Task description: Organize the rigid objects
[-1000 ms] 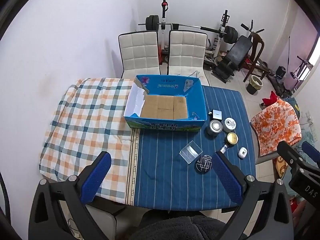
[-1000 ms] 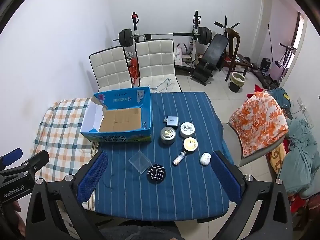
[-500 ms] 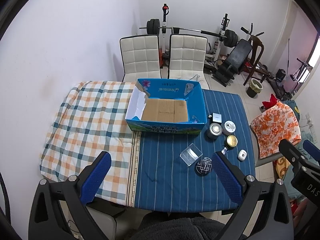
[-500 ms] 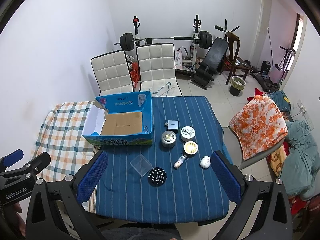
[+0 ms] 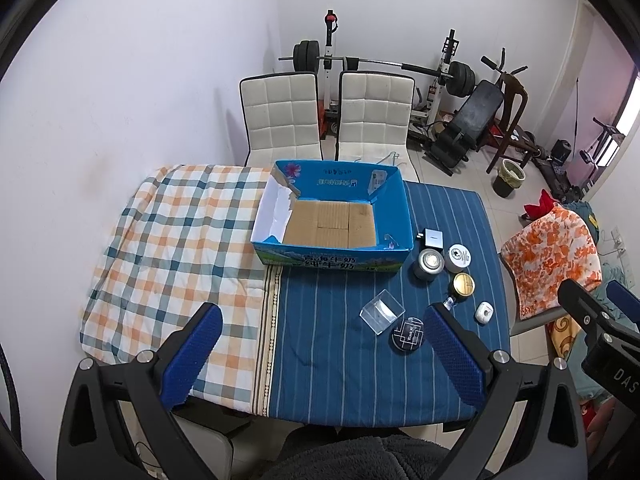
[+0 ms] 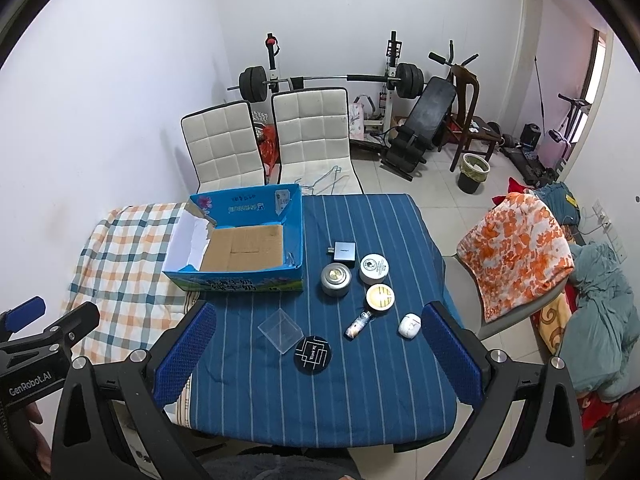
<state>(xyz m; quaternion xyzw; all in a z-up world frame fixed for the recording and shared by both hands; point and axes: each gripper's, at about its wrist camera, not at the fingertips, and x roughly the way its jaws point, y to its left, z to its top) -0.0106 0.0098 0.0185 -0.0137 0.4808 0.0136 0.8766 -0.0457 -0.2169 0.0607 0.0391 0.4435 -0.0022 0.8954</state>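
- Rigid objects are seen loose on the blue striped desk (image 6: 320,400), none yet in the blue cardboard box (image 6: 240,284) at centre left of the right wrist view, which lies open and empty, presumably to receive them.
- A clear plastic box (image 6: 279,330) and a black round disc (image 6: 313,353) are placed lowest in the frame, touching.
- A grey tin (image 6: 335,278), a charger (image 6: 344,249), a white jar (image 6: 374,268), a gold-lidded jar (image 6: 380,298), a small bottle (image 6: 357,325) and a white case (image 6: 409,325) are clustered right of centre, just beside the box.
- The left gripper (image 5: 320,344) and the right gripper (image 6: 316,344) are held high above the desk, both spread wide with nothing between the fingers, probably to survey before a first pick.
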